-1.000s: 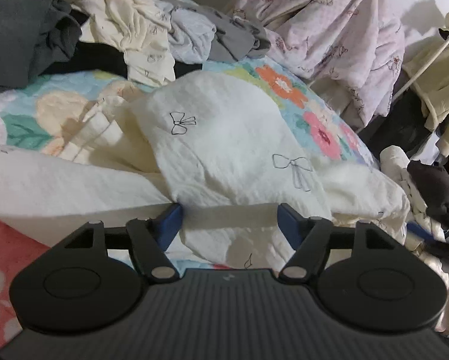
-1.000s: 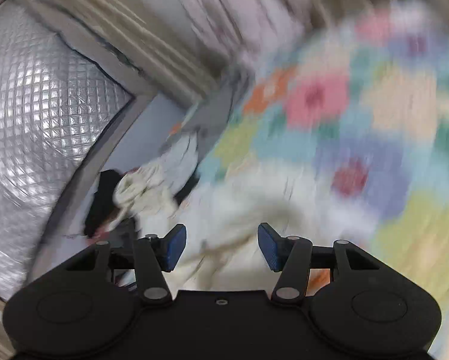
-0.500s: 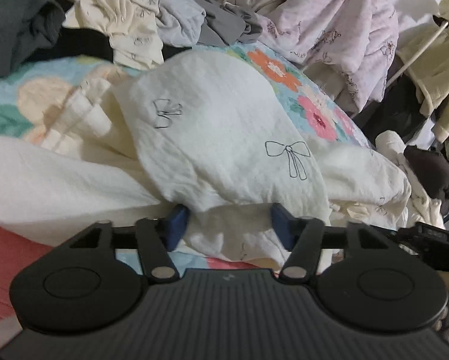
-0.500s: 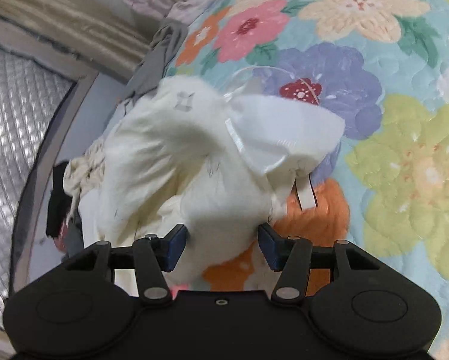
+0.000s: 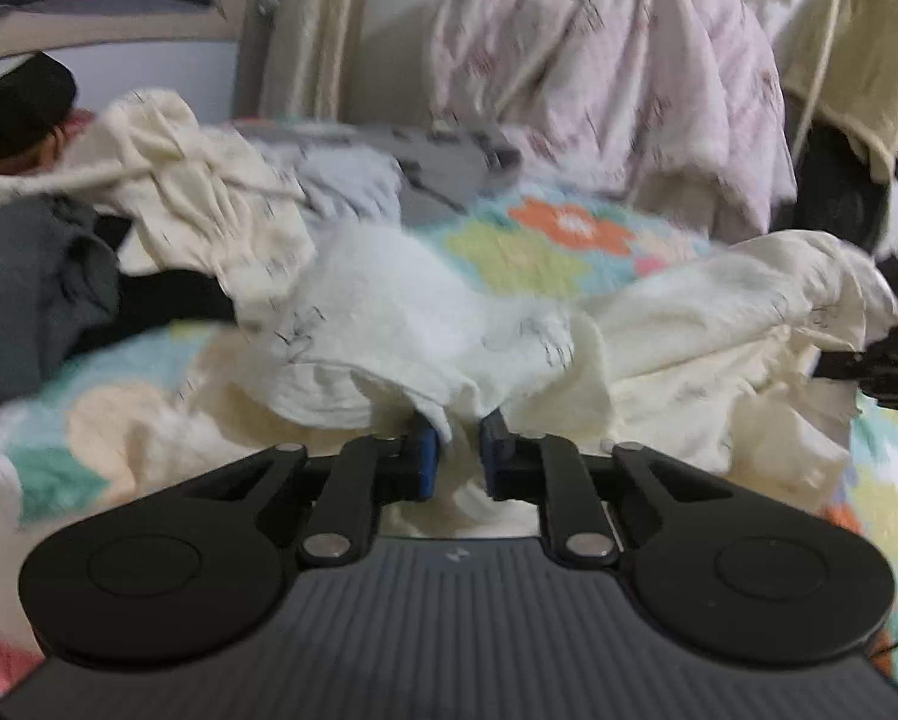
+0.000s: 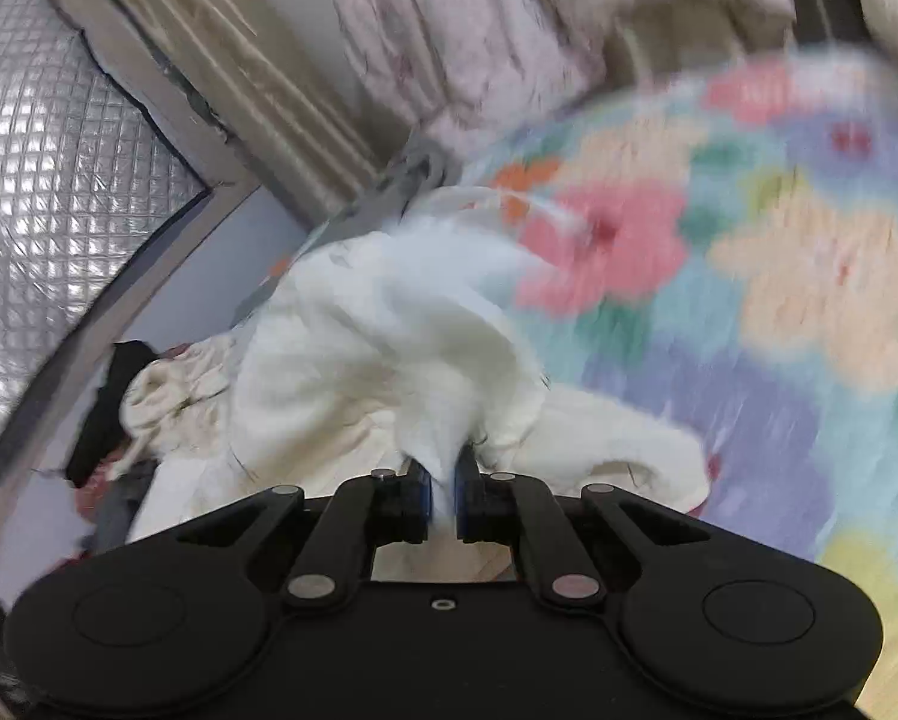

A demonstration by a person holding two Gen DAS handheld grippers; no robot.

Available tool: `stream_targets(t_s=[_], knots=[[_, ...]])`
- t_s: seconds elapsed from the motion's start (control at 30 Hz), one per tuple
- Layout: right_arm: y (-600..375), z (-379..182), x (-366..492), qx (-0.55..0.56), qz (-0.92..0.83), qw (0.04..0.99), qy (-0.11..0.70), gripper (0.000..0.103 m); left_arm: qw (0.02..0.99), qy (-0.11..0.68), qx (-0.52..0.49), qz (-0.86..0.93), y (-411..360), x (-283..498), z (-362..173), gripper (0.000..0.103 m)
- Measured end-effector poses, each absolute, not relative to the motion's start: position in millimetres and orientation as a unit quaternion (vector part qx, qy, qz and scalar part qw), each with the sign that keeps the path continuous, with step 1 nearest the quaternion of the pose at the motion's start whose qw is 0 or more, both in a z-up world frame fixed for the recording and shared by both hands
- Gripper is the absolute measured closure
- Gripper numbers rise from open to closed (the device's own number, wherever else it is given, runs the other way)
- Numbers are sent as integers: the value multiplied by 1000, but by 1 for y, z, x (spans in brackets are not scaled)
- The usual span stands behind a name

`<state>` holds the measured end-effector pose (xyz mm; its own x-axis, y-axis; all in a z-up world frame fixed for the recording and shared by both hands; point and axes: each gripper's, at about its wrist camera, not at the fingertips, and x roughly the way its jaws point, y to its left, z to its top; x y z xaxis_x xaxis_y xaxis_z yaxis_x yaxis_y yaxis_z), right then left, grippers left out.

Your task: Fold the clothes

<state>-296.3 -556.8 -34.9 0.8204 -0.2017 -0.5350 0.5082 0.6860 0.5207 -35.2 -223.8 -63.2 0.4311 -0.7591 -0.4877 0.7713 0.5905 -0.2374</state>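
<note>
The left gripper (image 5: 456, 450) has just been closing, and its blue pads now pinch a fold of the cream bow-print garment (image 5: 401, 324) between them. The cloth rises straight out of the pinch and spreads away beyond the fingertips, bunched and creased, with another cream mass (image 5: 719, 324) lying to the right of the fingers. Past that mass, at the right edge of the view, the dark body of the other gripper reaches in.

To the left of the fingers a strip of the floral quilt (image 5: 539, 240) lies bare, and more bare quilt shows beyond the garment. Farther left and beyond sits a heap of clothes (image 5: 179, 180), cream over dark grey and black. Farthest off, a pink patterned duvet (image 5: 617, 60) is piled against the wall.

The right gripper (image 6: 443, 489) has likewise just been closing, and its pads clamp a thin white edge of the same garment (image 6: 389, 348), which fans out beyond and to the left of the fingers. To the right of the fingers the quilt (image 6: 779, 300) lies wide and uncovered, though blurred. Beyond on the left stand a curtain (image 6: 257, 72) and a silver quilted panel (image 6: 47, 138). Both grippers point gently downward at the bed.
</note>
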Motion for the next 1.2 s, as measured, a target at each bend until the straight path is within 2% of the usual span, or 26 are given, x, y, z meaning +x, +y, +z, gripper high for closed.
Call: stream_targets(t_s=[0.2, 0.27, 0.47, 0.57, 0.63, 0.67, 0.7, 0.83, 0.87, 1.0, 1.13, 1.17, 1.2], knots=[[-583, 10, -297, 249, -260, 910, 207, 98, 850, 272, 7, -452, -222, -36, -57, 94], [-590, 20, -297, 226, -280, 910, 204, 103, 848, 278, 12, -451, -225, -39, -61, 94], [-590, 25, -299, 194, -279, 911, 235, 102, 839, 297, 6, -456, -225, -39, -67, 94], [-563, 18, -302, 195, -245, 915, 254, 92, 836, 304, 0, -457, -225, -37, -68, 94], [-536, 8, -303, 201, -206, 918, 272, 91, 833, 311, -4, -457, -225, -34, -71, 94], [-522, 3, -301, 197, -177, 919, 292, 84, 832, 315, -8, -457, -225, -33, -72, 94], [-508, -2, -300, 192, -149, 919, 311, 82, 830, 319, -13, -456, -225, -32, -73, 94], [-457, -15, -291, 121, -90, 919, 363, 56, 828, 323, -23, -458, -223, -30, -73, 93], [-450, -18, -288, 108, -96, 918, 369, 54, 829, 319, -19, -459, -223, -30, -72, 92], [-441, -29, -276, 22, -167, 895, 413, 54, 829, 314, -10, -463, -223, -31, -71, 92], [-449, -34, -279, 55, -166, 901, 397, 54, 816, 325, -37, -476, -219, -27, -69, 91], [-451, -37, -278, 50, -168, 906, 386, 56, 819, 320, -35, -476, -218, -27, -68, 91], [-453, -39, -278, 45, -169, 910, 376, 62, 822, 314, -27, -474, -219, -28, -67, 91]])
